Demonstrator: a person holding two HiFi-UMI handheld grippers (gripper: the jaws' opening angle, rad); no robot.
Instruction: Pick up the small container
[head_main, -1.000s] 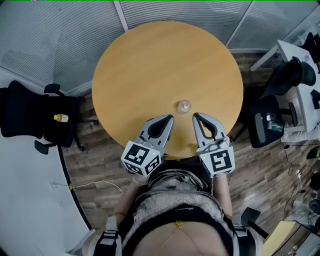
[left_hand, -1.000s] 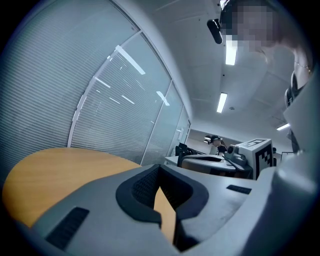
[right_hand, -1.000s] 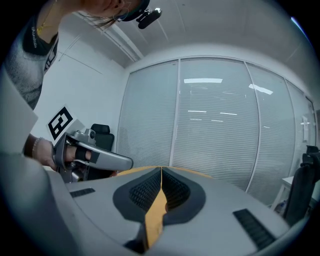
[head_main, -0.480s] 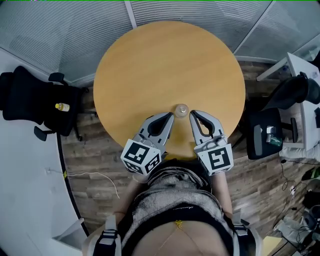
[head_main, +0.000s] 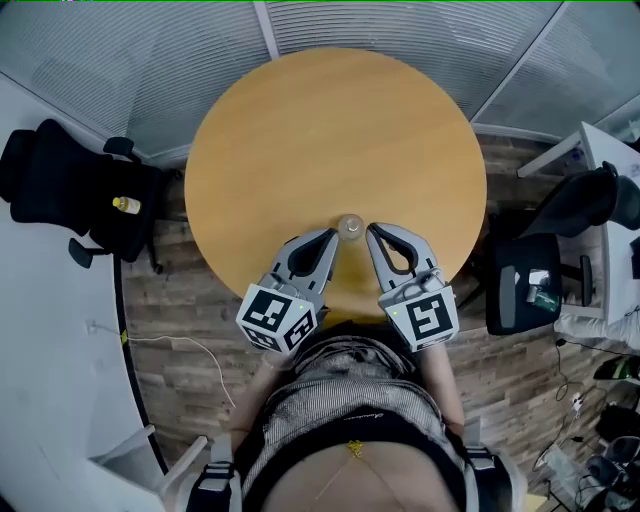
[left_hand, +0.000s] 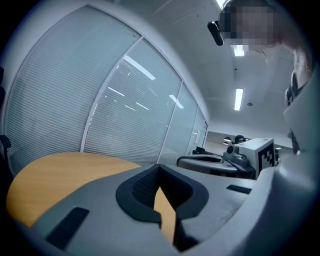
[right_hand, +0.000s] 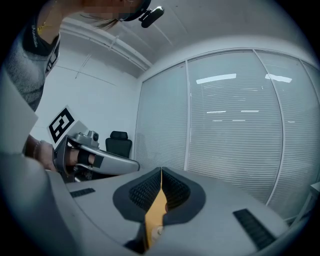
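The small clear round container (head_main: 349, 226) stands on the round wooden table (head_main: 330, 130) near its front edge. It sits between the tips of both grippers, just ahead of them. My left gripper (head_main: 333, 238) lies low over the table's edge at the container's left, jaws shut and empty. At its right, my right gripper (head_main: 371, 232) is shut too, angled inward. In the left gripper view the shut jaws (left_hand: 159, 166) point across the tabletop, with the right gripper (left_hand: 205, 161) beside them. The right gripper view shows its jaws (right_hand: 161, 171) closed and the left gripper (right_hand: 95, 159) at the left.
A black office chair (head_main: 60, 195) with a small yellow thing (head_main: 125, 204) on it stands left of the table. Another dark chair (head_main: 525, 290) and a white desk (head_main: 600, 150) are at the right. Glass walls with blinds (head_main: 120, 60) run behind. A white cable (head_main: 180, 345) lies on the floor.
Both grippers have moved forward over the table's edge and turned inward. Their tips now flank the container, which earlier stood clear ahead of them.
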